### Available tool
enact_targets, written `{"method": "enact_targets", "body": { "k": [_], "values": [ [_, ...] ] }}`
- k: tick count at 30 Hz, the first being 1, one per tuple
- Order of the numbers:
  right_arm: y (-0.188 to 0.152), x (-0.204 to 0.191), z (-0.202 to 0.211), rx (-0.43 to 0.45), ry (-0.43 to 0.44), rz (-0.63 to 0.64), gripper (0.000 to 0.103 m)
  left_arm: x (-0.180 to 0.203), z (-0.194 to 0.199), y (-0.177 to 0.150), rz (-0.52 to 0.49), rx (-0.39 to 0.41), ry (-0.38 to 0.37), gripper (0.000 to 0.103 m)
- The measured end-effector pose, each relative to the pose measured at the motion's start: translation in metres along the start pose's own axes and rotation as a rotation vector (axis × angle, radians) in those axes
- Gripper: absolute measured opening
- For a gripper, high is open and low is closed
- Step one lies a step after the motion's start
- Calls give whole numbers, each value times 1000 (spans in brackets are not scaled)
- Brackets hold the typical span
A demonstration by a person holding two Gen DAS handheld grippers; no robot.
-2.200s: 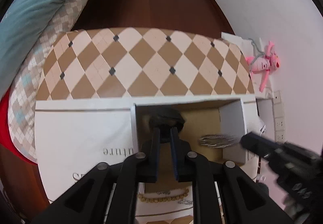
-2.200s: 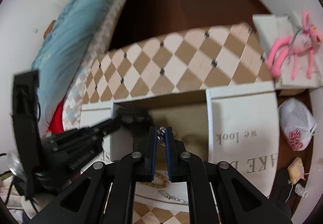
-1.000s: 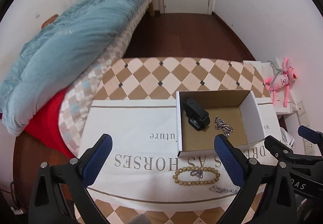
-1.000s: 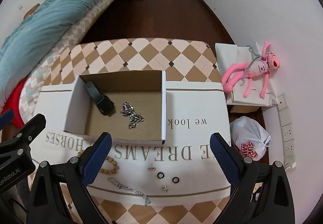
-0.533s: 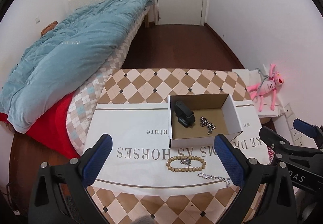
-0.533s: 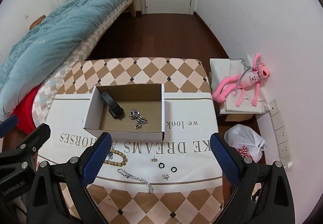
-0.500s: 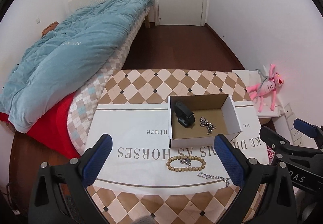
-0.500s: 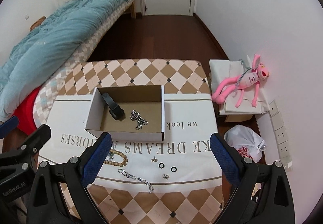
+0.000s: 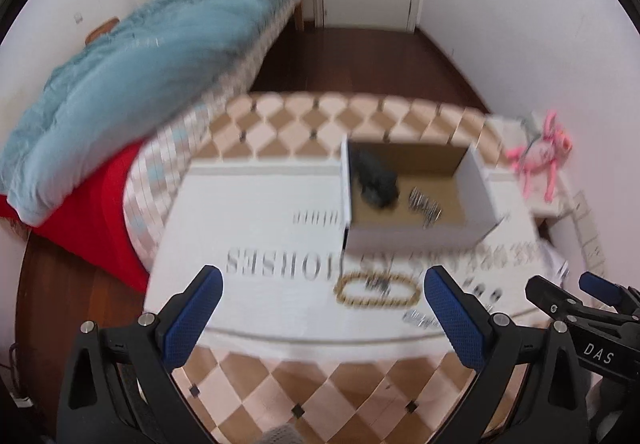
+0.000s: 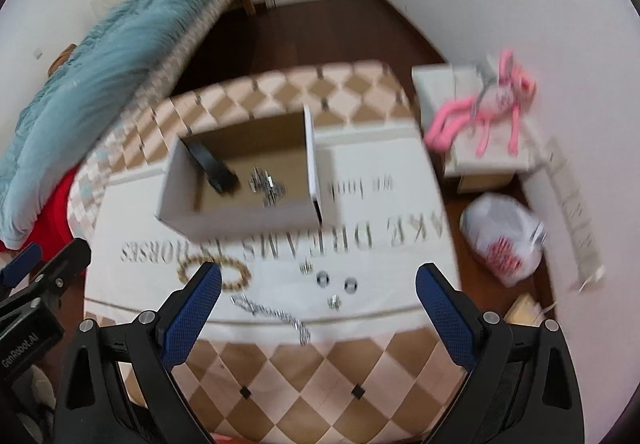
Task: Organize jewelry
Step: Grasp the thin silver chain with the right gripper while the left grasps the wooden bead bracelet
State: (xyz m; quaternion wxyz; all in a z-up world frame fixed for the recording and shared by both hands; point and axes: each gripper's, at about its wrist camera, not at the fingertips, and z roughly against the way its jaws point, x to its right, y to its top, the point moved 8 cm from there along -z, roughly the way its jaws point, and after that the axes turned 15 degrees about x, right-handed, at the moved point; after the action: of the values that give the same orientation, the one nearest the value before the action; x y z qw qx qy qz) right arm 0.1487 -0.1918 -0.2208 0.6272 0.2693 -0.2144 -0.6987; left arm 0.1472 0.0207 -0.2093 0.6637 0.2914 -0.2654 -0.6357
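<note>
Now, left wrist: box (image 9: 416,236) at 1 o'clock, bead bracelet (image 9: 376,290) nearer, bed (image 9: 132,83) at 10; left tool (image 9: 320,304) spread wide, empty | right wrist: chain (image 10: 276,314) and rings (image 10: 336,282) on tabletop (image 10: 320,376) at 12; right tool (image 10: 318,300) spread, empty.

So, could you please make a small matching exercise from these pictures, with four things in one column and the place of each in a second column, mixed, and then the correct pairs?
Things:
1. silver chain
2. bead bracelet
3. pink plush toy
4. white plastic bag

Places:
A. on the white cloth, in front of the box
B. on the floor, to the right of the table
C. inside the cardboard box
D. on a low white stand near the wall

Pairs: 1-C, 2-A, 3-D, 4-B
</note>
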Motion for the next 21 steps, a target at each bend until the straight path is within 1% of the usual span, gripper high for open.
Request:
{"method": "enact_targets", "body": {
  "k": [4,5,6,8,10,12,13,14,15,16,17,18,21],
  "values": [
    [-52,8,-32,-94,13,-14,98,-4,-17,-36,-21,-67,34,103],
    [-61,7,-38,-111,17,-13,91,-5,-23,-47,-30,-90,46,103],
    [-76,6,-47,-135,23,-11,82,-5,-26,-54,-35,-105,51,103],
    [-94,3,-60,-160,28,11,77,-6,-33,-72,-45,-143,57,103],
    [-104,-2,-66,-151,23,46,74,-5,-38,-84,-49,-176,56,103],
    [-114,-9,-72,-133,15,109,63,-4,-42,-99,-59,-204,61,103],
    [-115,-11,-72,-111,-1,141,58,-4,-43,-104,-59,-216,60,103],
    [-117,-17,-71,-84,-6,190,50,-3,-44,-107,-57,-224,58,103],
    [-118,-22,-69,-67,9,207,39,-3,-45,-111,-56,-233,56,103],
    [-120,-25,-68,-60,14,216,34,-3,-47,-112,-55,-239,55,103],
    [-122,-30,-67,-51,22,237,17,-3,-48,-113,-52,-246,54,103],
    [-124,-33,-67,-51,24,251,7,-3,-49,-113,-44,-250,51,103],
    [-126,-37,-67,-65,39,263,6,-7,-53,-111,-11,-267,40,103]
  ]
}}
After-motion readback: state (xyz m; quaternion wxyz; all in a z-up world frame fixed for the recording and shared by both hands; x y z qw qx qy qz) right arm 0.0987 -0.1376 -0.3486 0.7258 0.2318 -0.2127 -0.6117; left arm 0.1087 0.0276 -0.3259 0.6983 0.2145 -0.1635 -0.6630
